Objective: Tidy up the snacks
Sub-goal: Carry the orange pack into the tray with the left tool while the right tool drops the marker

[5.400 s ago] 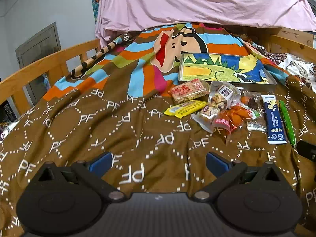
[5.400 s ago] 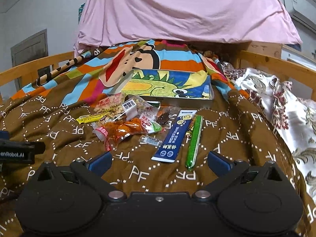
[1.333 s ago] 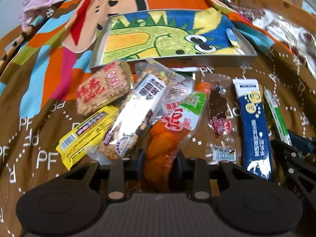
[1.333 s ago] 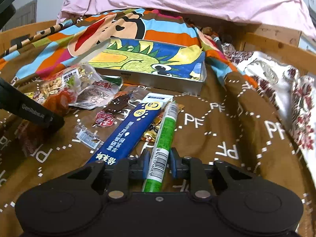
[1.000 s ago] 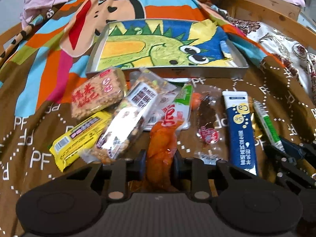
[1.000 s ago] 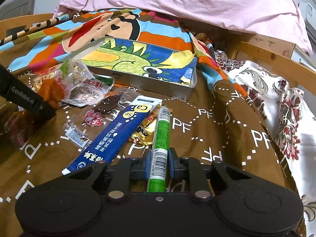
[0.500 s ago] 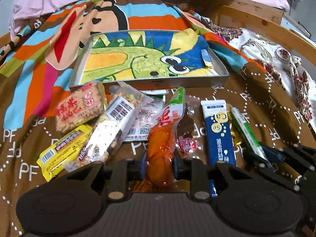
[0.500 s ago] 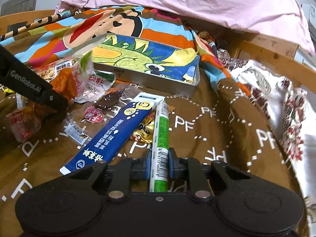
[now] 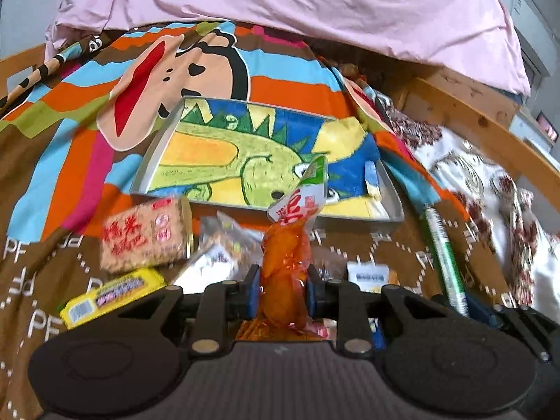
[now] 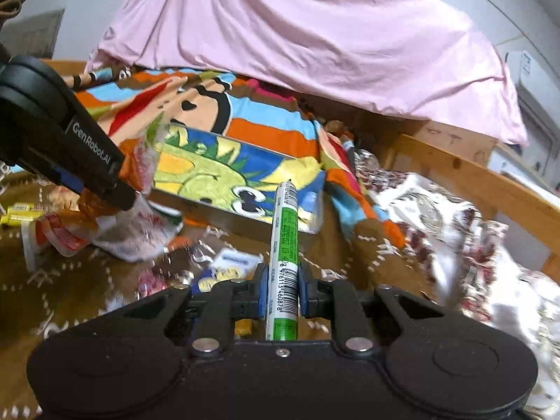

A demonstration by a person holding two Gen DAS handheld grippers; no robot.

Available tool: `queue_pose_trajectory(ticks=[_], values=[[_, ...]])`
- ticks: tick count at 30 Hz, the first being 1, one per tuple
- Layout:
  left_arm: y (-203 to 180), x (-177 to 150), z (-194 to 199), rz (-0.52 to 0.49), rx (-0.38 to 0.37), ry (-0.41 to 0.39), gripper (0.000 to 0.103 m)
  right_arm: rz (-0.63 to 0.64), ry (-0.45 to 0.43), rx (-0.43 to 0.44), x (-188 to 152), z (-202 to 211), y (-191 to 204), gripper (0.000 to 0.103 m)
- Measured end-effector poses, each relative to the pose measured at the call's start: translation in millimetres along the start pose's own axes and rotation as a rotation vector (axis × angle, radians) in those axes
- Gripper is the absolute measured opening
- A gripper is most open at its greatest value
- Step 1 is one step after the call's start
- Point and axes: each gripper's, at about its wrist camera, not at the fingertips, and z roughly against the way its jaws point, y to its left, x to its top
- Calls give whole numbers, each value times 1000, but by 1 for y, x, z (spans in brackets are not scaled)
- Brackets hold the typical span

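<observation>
My left gripper (image 9: 281, 288) is shut on an orange snack pouch (image 9: 285, 262), which stands up off the blanket with its white and green top leaning toward the tray. My right gripper (image 10: 282, 288) is shut on a long green and white snack stick (image 10: 284, 245), lifted and pointing at the tray. A shallow metal tray (image 9: 393, 206) with a green dinosaur picture lies just beyond both. In the right wrist view the left gripper (image 10: 115, 189) holds the orange snack pouch (image 10: 140, 161) at the tray's (image 10: 245, 225) left end. The green snack stick (image 9: 444, 262) shows at the right of the left wrist view.
On the brown blanket lie a rice cracker pack (image 9: 147, 232), a yellow bar (image 9: 112, 295), a clear nut pack (image 9: 213, 262) and a blue packet (image 10: 224, 269). A wooden bed rail (image 10: 490, 189) runs along the right; a pink sheet (image 9: 280, 0) hangs behind.
Both grippers have risen, each lifting its snack off the blanket. The orange pouch now stands upright before the tray. The green stick has come off the blanket and points at the tray.
</observation>
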Motion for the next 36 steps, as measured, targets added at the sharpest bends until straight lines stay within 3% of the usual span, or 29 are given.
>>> queue_pose_trajectory(ticks=[5, 10, 14, 23, 32, 33, 35, 36], values=[[-3, 27, -36, -39, 6, -26, 28, -6, -51, 48, 14, -57, -1, 18], [-1, 65, -83, -7, -36, -32, 28, -68, -152, 143, 39, -111, -3, 18], [6, 87, -118, -1, -54, -14, 28, -92, -174, 169, 48, -141, -1, 18], [37, 103, -182, 165, -90, 99, 28, -72, -25, 147, 56, -204, 6, 19], [40, 103, -189, 166, -101, 119, 30, -5, 89, 146, 53, -226, 16, 20], [40, 102, -188, 169, -97, 116, 31, -3, 87, 142, 53, -225, 16, 24], [40, 102, -185, 169, -89, 108, 51, 6, 79, 138, 53, -222, 16, 31], [40, 102, -182, 167, -87, 100, 56, 7, 73, 129, 53, -220, 15, 38]])
